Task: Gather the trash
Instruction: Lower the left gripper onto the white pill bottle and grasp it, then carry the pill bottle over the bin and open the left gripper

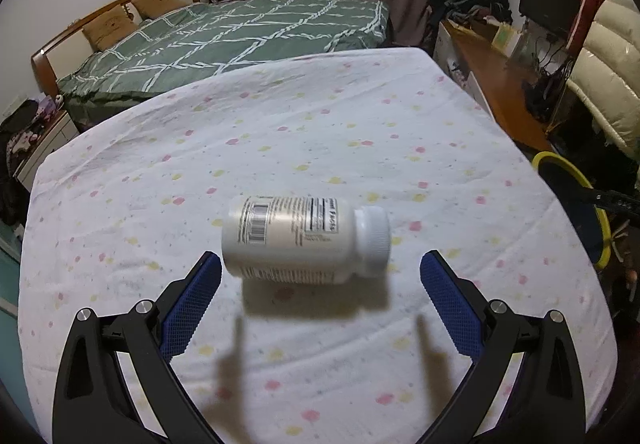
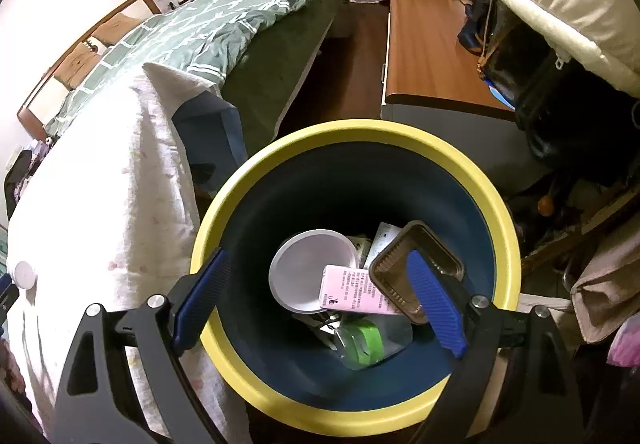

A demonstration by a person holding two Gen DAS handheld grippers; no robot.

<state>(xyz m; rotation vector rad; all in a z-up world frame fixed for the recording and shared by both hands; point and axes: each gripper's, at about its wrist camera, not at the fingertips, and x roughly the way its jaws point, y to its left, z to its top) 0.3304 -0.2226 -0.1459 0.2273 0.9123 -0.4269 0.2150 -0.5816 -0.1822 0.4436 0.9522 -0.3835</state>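
A white pill bottle [image 1: 306,240] lies on its side on the flowered tablecloth [image 1: 280,132], cap to the right. My left gripper [image 1: 320,264] hovers just short of it, open, its blue pads wide on either side and not touching. My right gripper [image 2: 320,264] hangs open over the yellow-rimmed blue bin [image 2: 500,212], nothing between its fingers. In the bin lie a white round lid [image 2: 304,268], a pink carton [image 2: 352,292], a foil tray [image 2: 404,244] and a clear bottle with a green label [image 2: 368,340]. The bottle's cap [image 2: 25,275] shows at the left edge of the right wrist view.
The bin's rim [image 1: 560,164] shows beyond the table's right edge. A bed with a green quilt [image 1: 240,32] lies behind the table. A wooden desk [image 2: 424,44] with clutter and a cream padded chair [image 1: 608,64] stand to the right.
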